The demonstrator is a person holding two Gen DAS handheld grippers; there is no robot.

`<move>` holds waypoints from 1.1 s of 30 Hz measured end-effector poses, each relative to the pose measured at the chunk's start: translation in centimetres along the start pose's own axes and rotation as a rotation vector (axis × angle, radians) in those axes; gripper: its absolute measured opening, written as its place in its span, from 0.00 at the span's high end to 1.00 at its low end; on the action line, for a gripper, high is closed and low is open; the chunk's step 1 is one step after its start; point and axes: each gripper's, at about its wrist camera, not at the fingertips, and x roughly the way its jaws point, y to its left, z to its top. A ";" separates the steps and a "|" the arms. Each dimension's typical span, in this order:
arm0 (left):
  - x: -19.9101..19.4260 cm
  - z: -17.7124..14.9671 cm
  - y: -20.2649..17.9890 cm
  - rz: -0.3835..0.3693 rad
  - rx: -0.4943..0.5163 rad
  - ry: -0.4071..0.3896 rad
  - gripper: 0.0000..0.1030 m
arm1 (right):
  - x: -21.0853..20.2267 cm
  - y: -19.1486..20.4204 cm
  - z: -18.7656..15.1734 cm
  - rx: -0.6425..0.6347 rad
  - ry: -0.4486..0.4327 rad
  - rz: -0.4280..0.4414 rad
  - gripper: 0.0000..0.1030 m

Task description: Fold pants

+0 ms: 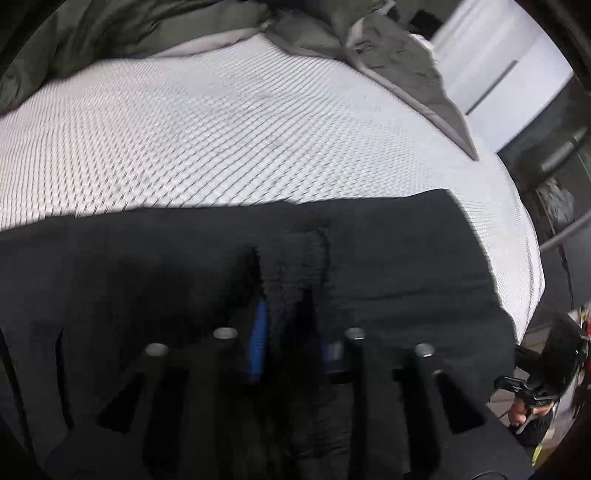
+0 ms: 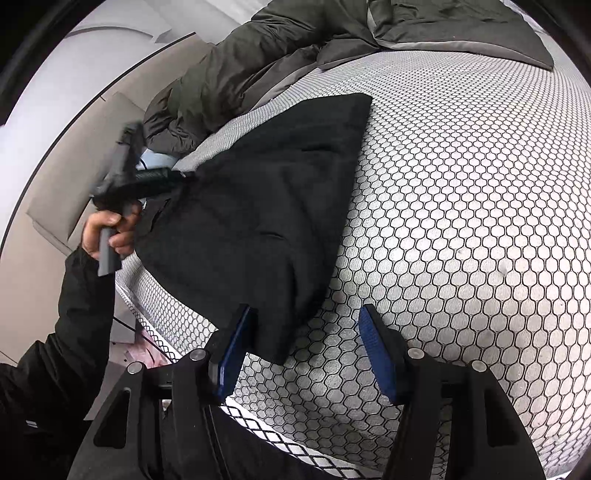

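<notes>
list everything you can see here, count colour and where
pants: one, black, spread on the mattress, one end pinched
mattress: one, white with a dark honeycomb pattern, under the pants
duvet: one, dark grey, bunched along the far edge of the mattress
left hand-held gripper: one, black with blue pads, shut on a fold of the pants
right hand-held gripper: one, black with blue pads, open, at the pants' near corner
left hand: one, black sleeve, gripping the handle

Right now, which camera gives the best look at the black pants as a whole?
The right wrist view: the black pants show nearly whole, spread over the honeycomb mattress, one corner by the open right gripper. The left wrist view shows only a dark, blurred stretch of them, a fold pinched in the left gripper.
</notes>
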 end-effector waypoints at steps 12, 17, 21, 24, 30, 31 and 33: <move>-4.9 -8.2 -11.6 -0.035 0.220 -0.202 0.24 | -2.5 -4.1 -1.9 0.226 -0.098 0.199 0.75; -1.3 -10.5 -18.2 -0.025 0.380 -0.135 0.24 | -2.8 -2.7 -3.2 0.231 -0.087 0.156 0.90; -0.7 -8.8 -20.6 -0.090 0.349 -0.116 0.24 | -2.5 -0.7 -4.6 0.107 -0.008 0.097 0.83; 0.8 -6.2 -22.8 -0.071 0.365 -0.104 0.21 | -3.4 -0.7 -5.1 0.099 -0.014 0.119 0.60; 7.6 -4.5 -26.7 0.059 0.431 0.045 0.21 | -4.8 -3.0 -3.6 0.274 -0.175 0.213 0.58; 8.3 -4.2 -26.6 0.064 0.421 0.059 0.21 | -4.3 -3.4 -3.5 0.300 -0.170 0.216 0.90; 9.0 -4.5 -26.5 0.074 0.388 0.063 0.21 | -2.6 -3.6 -3.5 0.313 -0.096 0.178 0.96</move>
